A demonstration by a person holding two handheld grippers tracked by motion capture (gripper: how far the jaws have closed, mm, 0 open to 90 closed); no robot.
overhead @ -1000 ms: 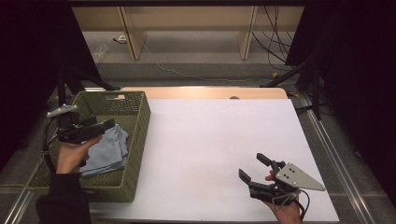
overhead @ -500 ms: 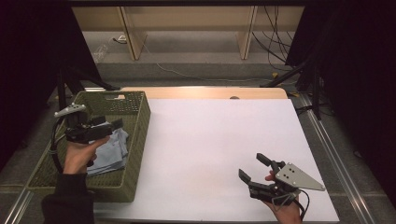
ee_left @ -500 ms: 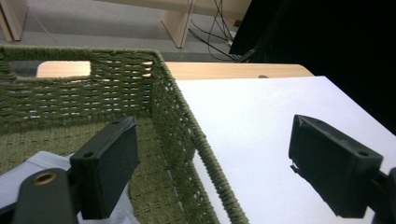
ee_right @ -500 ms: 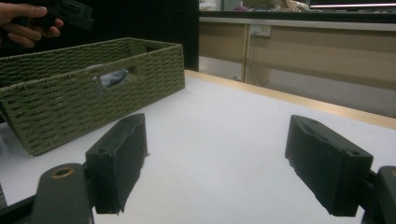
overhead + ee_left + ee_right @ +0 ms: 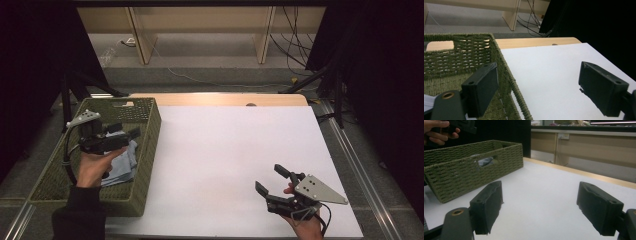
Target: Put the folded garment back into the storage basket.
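High view: two grippers, one basket, one cloth, one white table. The left gripper is held above the green woven basket, which sits at the table's left edge. Its jaws point toward the table. One blue-grey cloth lies crumpled on the basket floor, partly under the left hand. The right gripper rests low over the white table near its front right corner, jaws spread wide, nothing between them.

Against a second ago: the left gripper has risen from down beside the cloth and shifted toward the basket's right wall. The cloth stayed in the basket. The right gripper has not moved.

Left gripper view: two black jaws set wide apart, empty. The left jaw hangs over the basket's interior, the right jaw over the table. The basket rim runs between them.

Right gripper view: two jaws wide, empty, over bare table. The basket stands well apart at left, with the cloth showing through its handle slot. The left hand is above the basket.
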